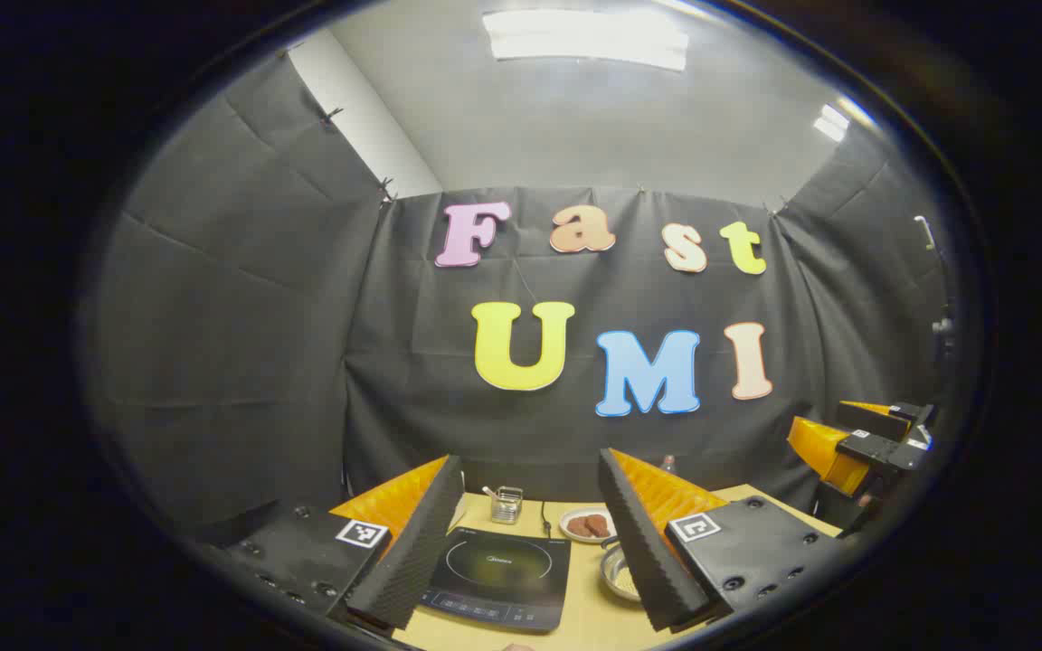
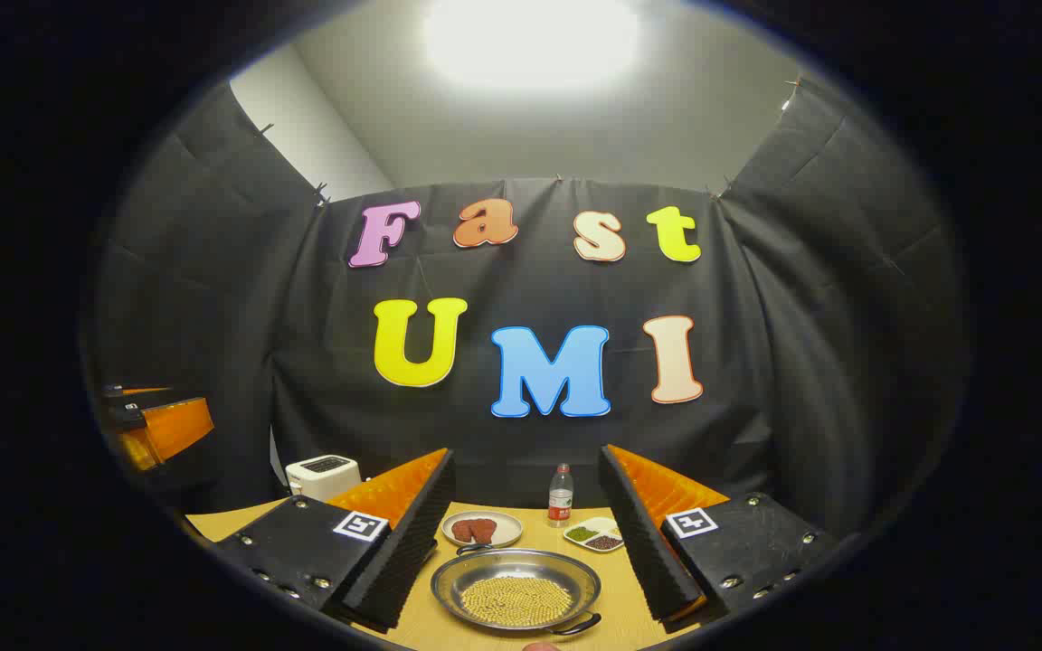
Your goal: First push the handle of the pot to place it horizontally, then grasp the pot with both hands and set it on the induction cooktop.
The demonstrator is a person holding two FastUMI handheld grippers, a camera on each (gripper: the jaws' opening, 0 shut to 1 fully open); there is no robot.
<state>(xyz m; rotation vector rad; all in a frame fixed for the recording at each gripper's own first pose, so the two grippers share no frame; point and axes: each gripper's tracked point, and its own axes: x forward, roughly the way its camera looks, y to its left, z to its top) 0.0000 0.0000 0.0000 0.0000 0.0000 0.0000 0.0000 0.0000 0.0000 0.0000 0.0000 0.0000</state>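
We are looking at a booth whose black cloth wall (image 1: 322, 362) is hanging in folds ahead of the jaws and wrapping round on both sides. Above it, a grey ceiling (image 1: 575, 127) is sloping away, with a white wall strip (image 1: 358, 117) running up at the upper left. A rectangular ceiling light (image 1: 586, 38) is glowing overhead; in the right gripper view it is flaring into a bright blur (image 2: 530, 36). Below the jaws, a light wooden tabletop (image 2: 629, 606) is stretching toward the cloth.
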